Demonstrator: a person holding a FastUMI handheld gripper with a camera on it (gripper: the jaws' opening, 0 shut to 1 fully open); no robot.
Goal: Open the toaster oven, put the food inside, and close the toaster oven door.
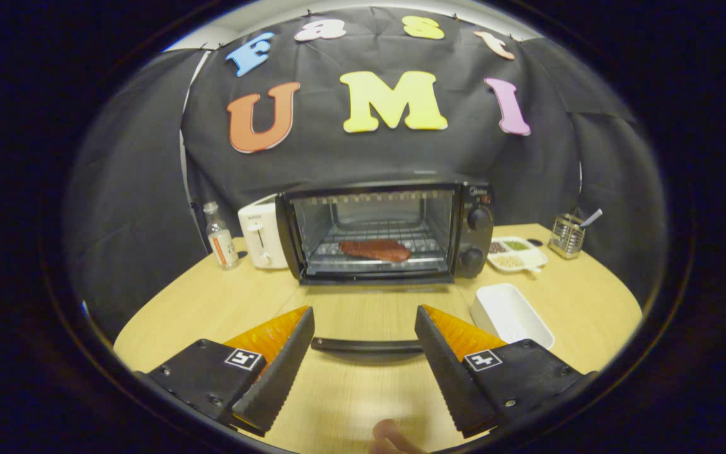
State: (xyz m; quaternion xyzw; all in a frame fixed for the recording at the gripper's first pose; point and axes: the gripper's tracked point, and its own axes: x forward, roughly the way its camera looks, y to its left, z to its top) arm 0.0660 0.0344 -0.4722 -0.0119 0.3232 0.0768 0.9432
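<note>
The toaster oven (388, 230) stands on the wooden table at 12 o'clock from the fingers, well beyond them, front facing the camera. Housing black; two round knobs stacked on its control panel at the 3 o'clock side of the cavity. The door (363, 315) is fully open, folded down flat toward the fingers; through its glass the table surface shows. Its dark, curved handle (366, 345) lies crosswise between the two fingertips. The cavity is lit, with a wire rack inside. The food (374, 250), a flat reddish-brown slab, lies on the rack at the cavity centre.
</note>
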